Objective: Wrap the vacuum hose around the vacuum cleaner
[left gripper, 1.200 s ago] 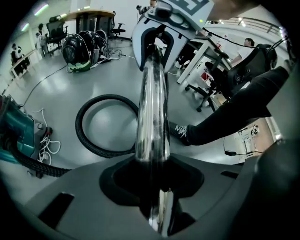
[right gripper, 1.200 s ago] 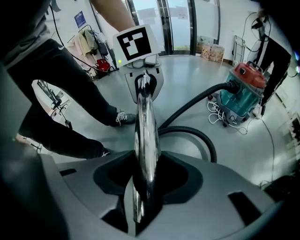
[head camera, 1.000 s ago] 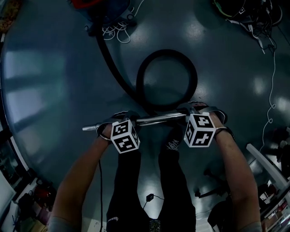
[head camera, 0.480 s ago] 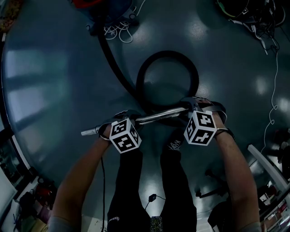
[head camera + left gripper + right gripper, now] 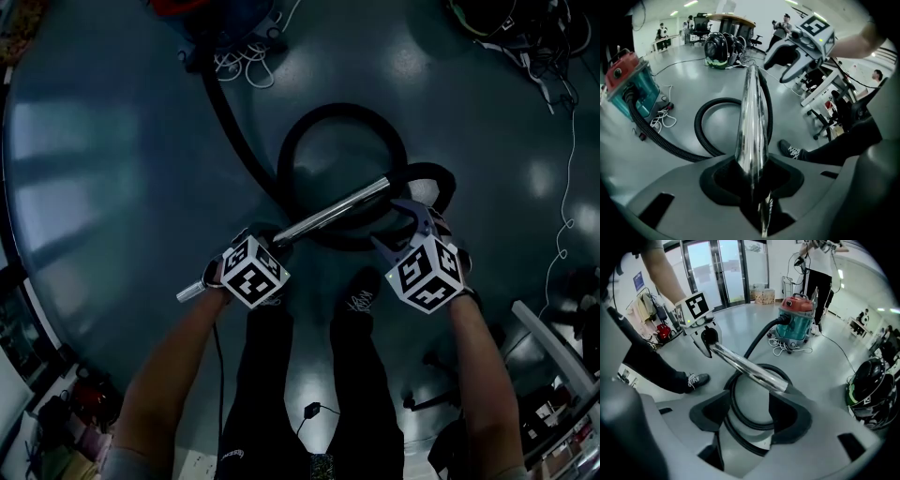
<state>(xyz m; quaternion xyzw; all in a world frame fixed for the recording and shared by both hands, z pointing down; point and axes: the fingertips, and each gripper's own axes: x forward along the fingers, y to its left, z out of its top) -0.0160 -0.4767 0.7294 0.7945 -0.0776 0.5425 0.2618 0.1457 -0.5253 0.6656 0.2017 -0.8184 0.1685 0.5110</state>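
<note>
Clamping the wand [image 5: 751, 126] in the left gripper [image 5: 752, 180] while the right gripper [image 5: 750, 420] has just been opening, empty beside its tip, the person has wrapped nothing: the hose [image 5: 342, 112] lies looped on the floor [image 5: 122, 187], away from the vacuum [image 5: 797, 322].

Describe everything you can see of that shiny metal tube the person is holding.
The metal tube is a straight, mirror-bright chrome wand, seemingly steel. It slants above the floor, over the coiled black hose, which appears to join its far end. The left hand-held gripper clamps it near the lower end, a short stub poking out behind. The right hand-held gripper, jaws just opened, stands beside the far end, not gripping it.
</note>
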